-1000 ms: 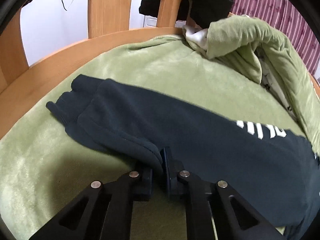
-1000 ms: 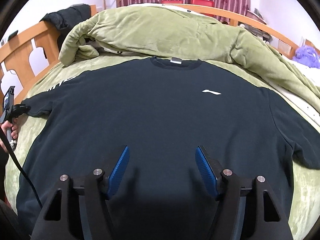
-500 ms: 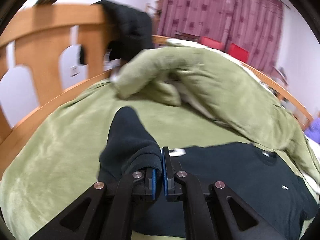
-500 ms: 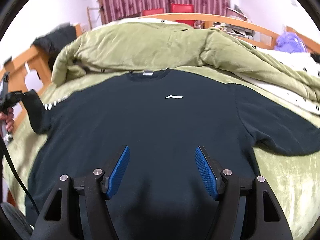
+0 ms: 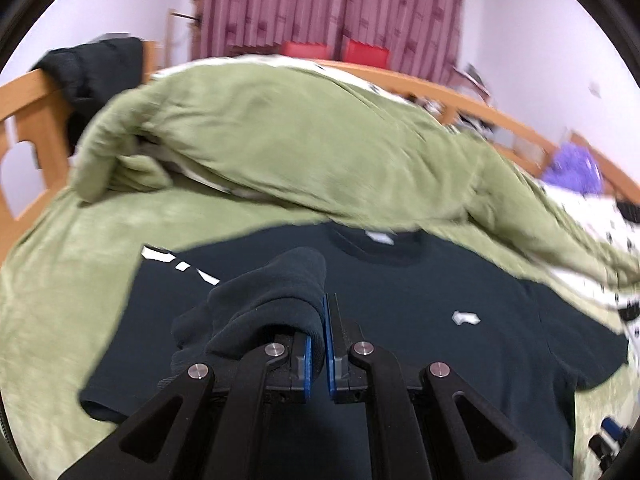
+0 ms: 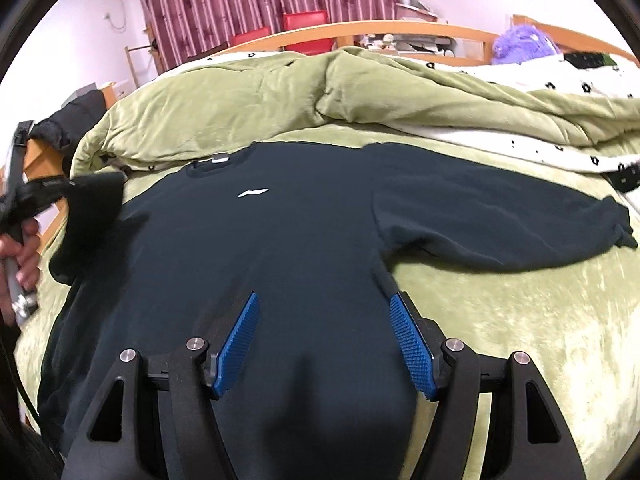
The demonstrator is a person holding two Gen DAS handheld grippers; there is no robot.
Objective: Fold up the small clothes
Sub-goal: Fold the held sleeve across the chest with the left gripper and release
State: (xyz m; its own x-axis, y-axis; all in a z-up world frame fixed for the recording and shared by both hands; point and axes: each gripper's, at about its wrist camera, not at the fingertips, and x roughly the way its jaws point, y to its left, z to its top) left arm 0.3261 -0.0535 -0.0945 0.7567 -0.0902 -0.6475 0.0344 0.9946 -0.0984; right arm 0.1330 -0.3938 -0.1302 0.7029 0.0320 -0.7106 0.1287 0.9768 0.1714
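Observation:
A dark navy long-sleeve sweatshirt (image 6: 280, 248) lies front up on the green bed cover, with a white chest logo (image 6: 253, 192); it also shows in the left wrist view (image 5: 440, 312). My left gripper (image 5: 325, 308) is shut on the cuff of one sleeve (image 5: 276, 296) and holds it lifted over the shirt's body; in the right wrist view that gripper (image 6: 44, 196) is at the left edge. My right gripper (image 6: 325, 304) is open and empty, low over the shirt's lower body. The other sleeve (image 6: 520, 224) lies stretched out flat to the right.
A bunched green quilt (image 6: 280, 92) lies just behind the shirt's collar. A wooden bed rail (image 5: 24, 136) with a dark garment (image 5: 96, 68) draped on it stands at the left. White patterned bedding (image 6: 560, 80) is at the far right.
My left gripper has lifted the sleeve off the bed and swung it inward over the shirt's body. My right gripper has stayed open and shifted toward the shirt's right side.

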